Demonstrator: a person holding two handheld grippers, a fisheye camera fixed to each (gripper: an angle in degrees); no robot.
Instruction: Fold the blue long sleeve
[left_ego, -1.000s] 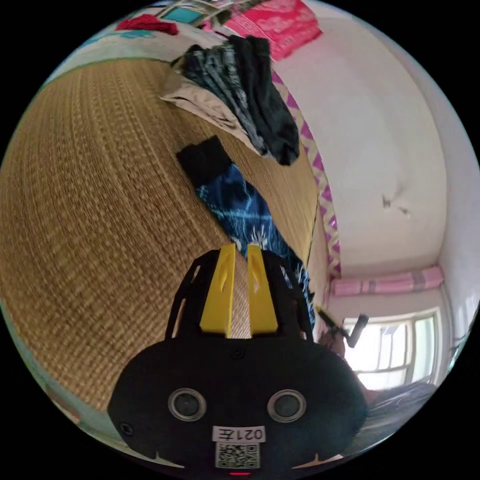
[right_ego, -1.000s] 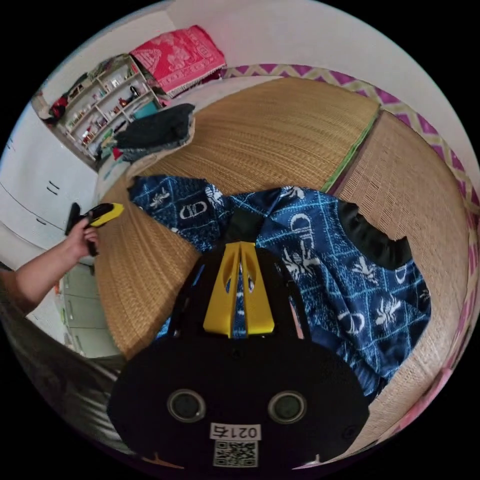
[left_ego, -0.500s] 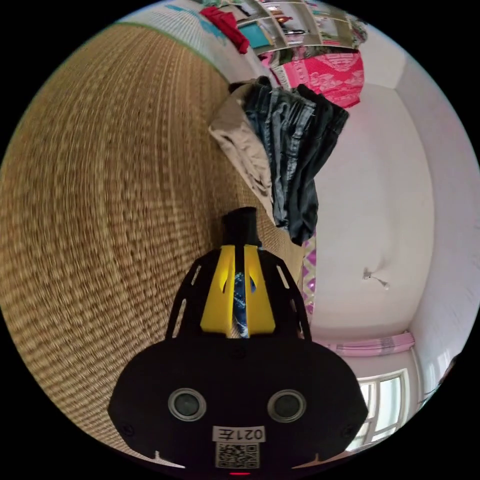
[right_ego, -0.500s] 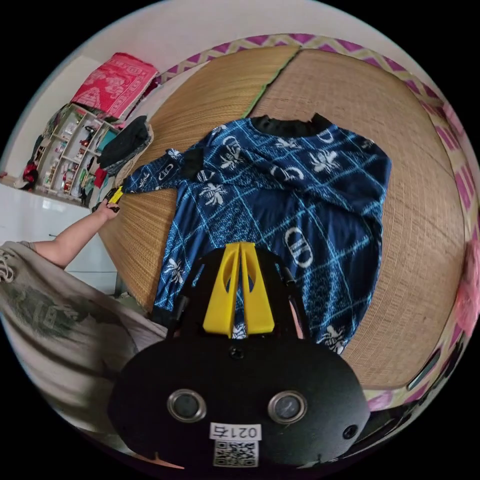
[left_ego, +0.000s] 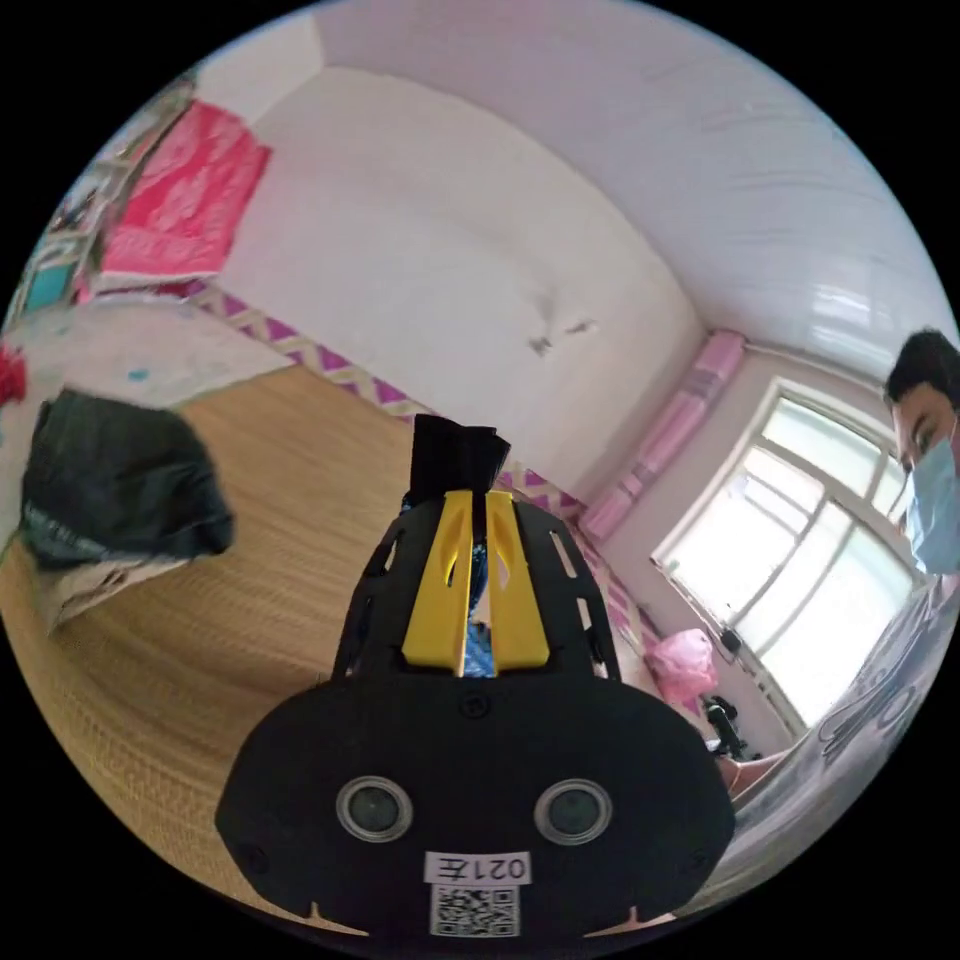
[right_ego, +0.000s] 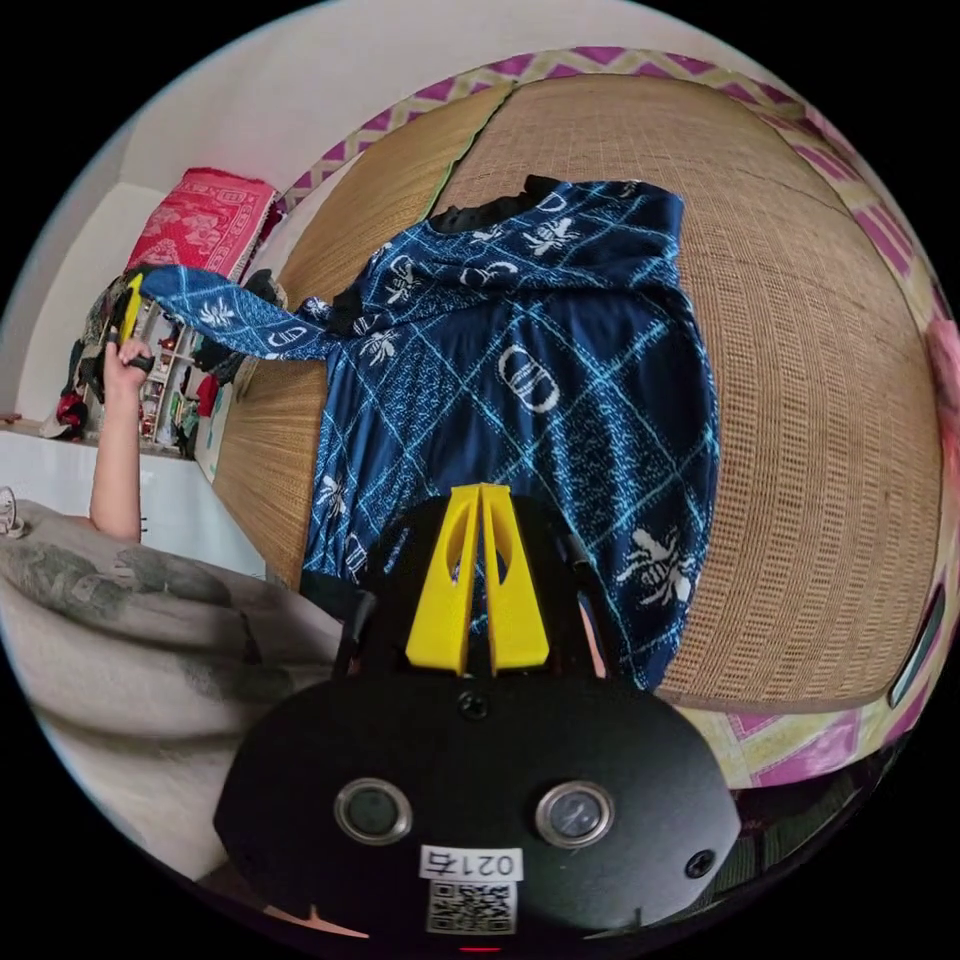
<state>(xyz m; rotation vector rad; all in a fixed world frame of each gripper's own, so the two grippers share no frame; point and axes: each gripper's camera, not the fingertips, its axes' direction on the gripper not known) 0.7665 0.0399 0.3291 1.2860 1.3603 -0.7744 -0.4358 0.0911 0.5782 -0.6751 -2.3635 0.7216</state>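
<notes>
Left tool (left_ego: 476, 500) clamps blue long sleeve (right_ego: 540, 360) cuff aloft; right tool (right_ego: 480, 495) closed above hem.

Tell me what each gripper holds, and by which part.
The left gripper is shut on the shirt's sleeve, near its black cuff. The right gripper is closed; its hold cannot be told.

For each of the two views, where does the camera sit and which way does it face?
Left gripper view: rides on the left hand-held gripper, raised, facing wall and window; its jaws pinch the sleeve's black cuff; the person's head shows at the right edge.
Right gripper view: rides on the right hand-held gripper, looking down over the blue long sleeve on the woven mat; the person's arm shows.
Shared: the raised sleeve, mat, red cloth.
</notes>
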